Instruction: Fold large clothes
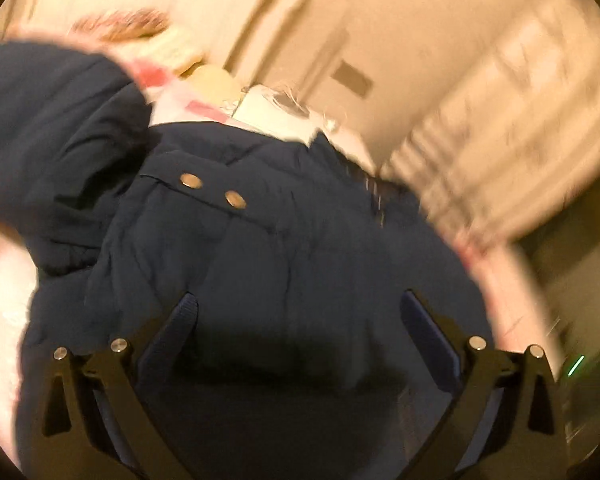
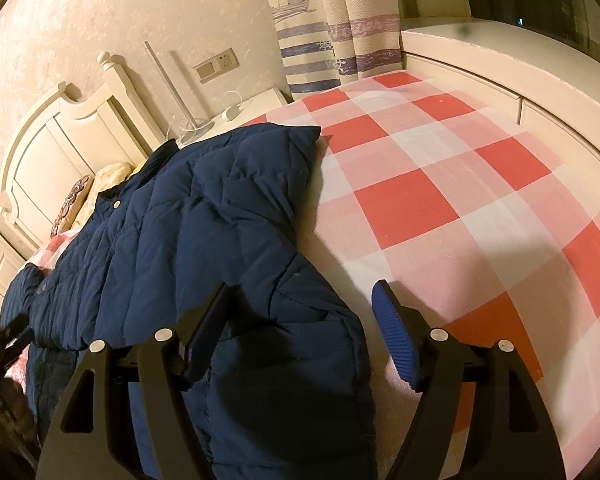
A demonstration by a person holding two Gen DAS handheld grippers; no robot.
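Observation:
A navy quilted puffer jacket [image 2: 188, 232] lies on the red, pink and white checked bed sheet [image 2: 440, 184]. My right gripper [image 2: 300, 304] is open, just above the jacket's near sleeve end, its left finger over the fabric and its right finger over the sheet. In the blurred left wrist view the jacket [image 1: 260, 248] fills the middle, with two brass snaps [image 1: 236, 199] on a flap. My left gripper [image 1: 298, 308] is open close over the dark fabric, holding nothing. It also shows blurred in the right wrist view [image 2: 4, 344] at the left edge.
A cream headboard [image 2: 48, 152] and pillows [image 2: 108, 176] stand at the far left. A bedside table [image 2: 256, 104] with a lamp pole and cable is behind the jacket. Striped curtains [image 2: 324, 40] hang at the back. A cream ledge [image 2: 500, 64] runs along the right.

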